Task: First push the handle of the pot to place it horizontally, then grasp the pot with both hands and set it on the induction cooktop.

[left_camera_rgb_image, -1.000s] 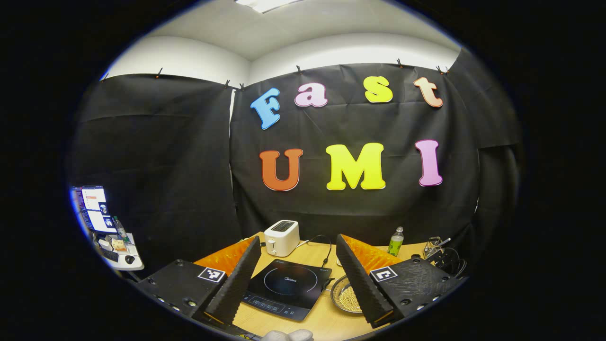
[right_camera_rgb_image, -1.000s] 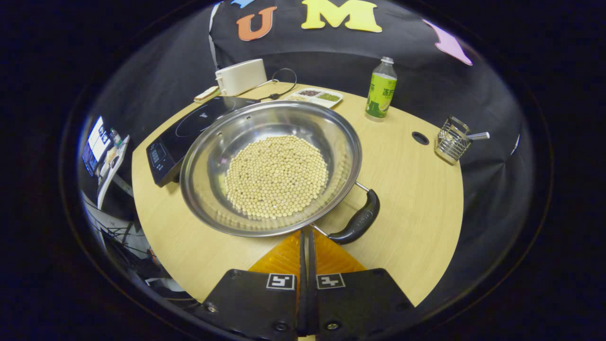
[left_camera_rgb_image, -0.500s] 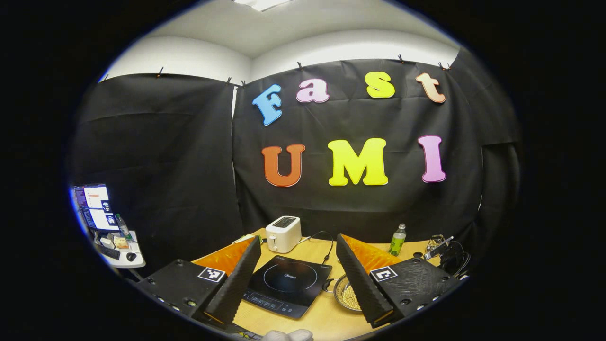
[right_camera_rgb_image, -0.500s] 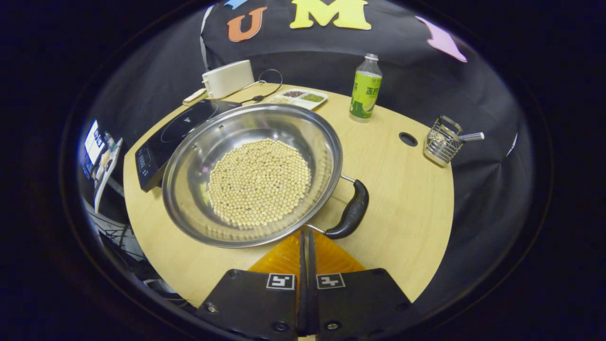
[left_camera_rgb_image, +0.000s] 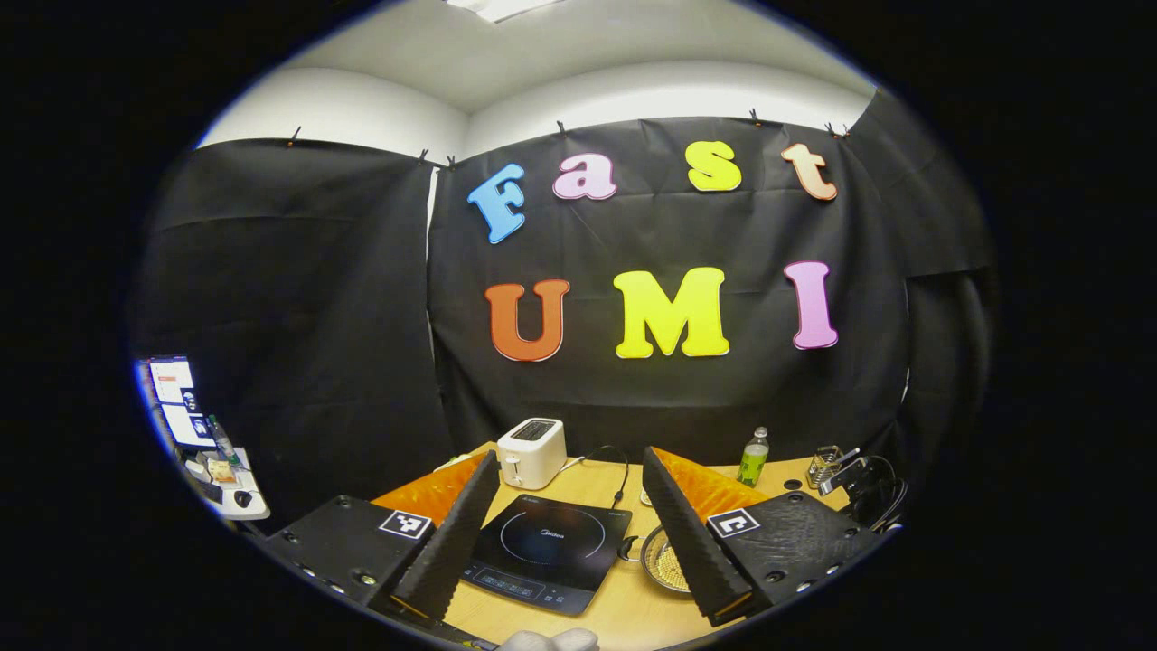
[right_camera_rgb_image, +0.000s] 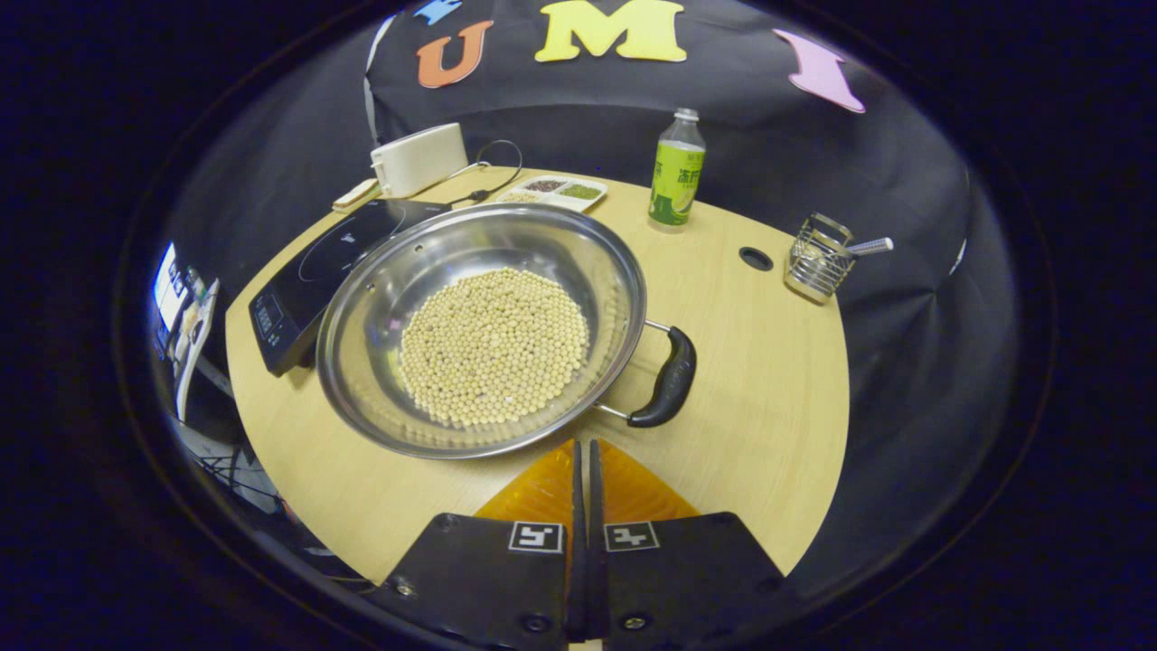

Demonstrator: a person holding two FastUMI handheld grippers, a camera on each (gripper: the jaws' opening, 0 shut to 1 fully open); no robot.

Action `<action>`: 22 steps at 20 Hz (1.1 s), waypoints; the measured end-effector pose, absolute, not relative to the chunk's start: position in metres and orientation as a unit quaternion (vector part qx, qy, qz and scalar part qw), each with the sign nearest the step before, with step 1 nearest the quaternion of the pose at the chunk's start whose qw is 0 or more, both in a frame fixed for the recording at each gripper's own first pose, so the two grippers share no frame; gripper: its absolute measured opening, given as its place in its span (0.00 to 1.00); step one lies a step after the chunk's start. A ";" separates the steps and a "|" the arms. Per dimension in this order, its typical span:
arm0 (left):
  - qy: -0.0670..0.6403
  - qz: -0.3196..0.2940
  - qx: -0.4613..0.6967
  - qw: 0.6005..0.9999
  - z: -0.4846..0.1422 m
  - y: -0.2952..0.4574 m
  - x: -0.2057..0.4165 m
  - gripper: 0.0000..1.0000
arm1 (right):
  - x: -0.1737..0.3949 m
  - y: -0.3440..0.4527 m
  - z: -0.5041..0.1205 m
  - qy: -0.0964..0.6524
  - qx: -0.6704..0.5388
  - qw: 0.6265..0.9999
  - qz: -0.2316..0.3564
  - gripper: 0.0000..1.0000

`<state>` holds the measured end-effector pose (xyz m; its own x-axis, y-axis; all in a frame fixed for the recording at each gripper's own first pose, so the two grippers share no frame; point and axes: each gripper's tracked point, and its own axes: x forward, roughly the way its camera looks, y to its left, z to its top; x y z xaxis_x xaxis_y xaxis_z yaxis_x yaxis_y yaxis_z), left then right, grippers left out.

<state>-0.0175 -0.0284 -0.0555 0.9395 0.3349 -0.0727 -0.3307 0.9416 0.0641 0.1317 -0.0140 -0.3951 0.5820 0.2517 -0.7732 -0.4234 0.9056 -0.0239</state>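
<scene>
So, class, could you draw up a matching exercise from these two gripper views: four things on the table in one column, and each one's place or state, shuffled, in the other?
Column one:
1. pot
2. induction cooktop
3. green bottle
4. right gripper

Column two:
a. shut, holding nothing, just short of the pot's rim
b. holds pale round beans, black handle at its right
c. stands upright near the table's far edge
d. flat, black, nothing on its ring, left of the pot

Pairs: 1-b, 2-d, 3-c, 4-a
</scene>
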 end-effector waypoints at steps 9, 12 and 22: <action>0.049 0.048 0.021 0.997 -0.075 0.001 -0.027 0.95 | 0.049 -0.019 -0.346 0.364 -0.048 0.928 0.064 0.01; 0.055 0.014 0.022 0.998 -0.086 0.007 -0.037 0.95 | 0.016 -0.011 -0.338 0.347 -0.015 0.937 0.039 0.01; 0.120 -0.033 0.003 0.992 -0.157 0.010 -0.035 0.95 | -0.030 0.010 -0.328 0.313 0.006 0.950 0.023 0.84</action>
<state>-0.0346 0.0101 -0.1573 0.9689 -0.0639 -0.2390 0.0653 0.9979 -0.0019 -0.0297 0.0101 -0.3277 0.8035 0.0472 -0.5934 -0.0395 0.9989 0.0260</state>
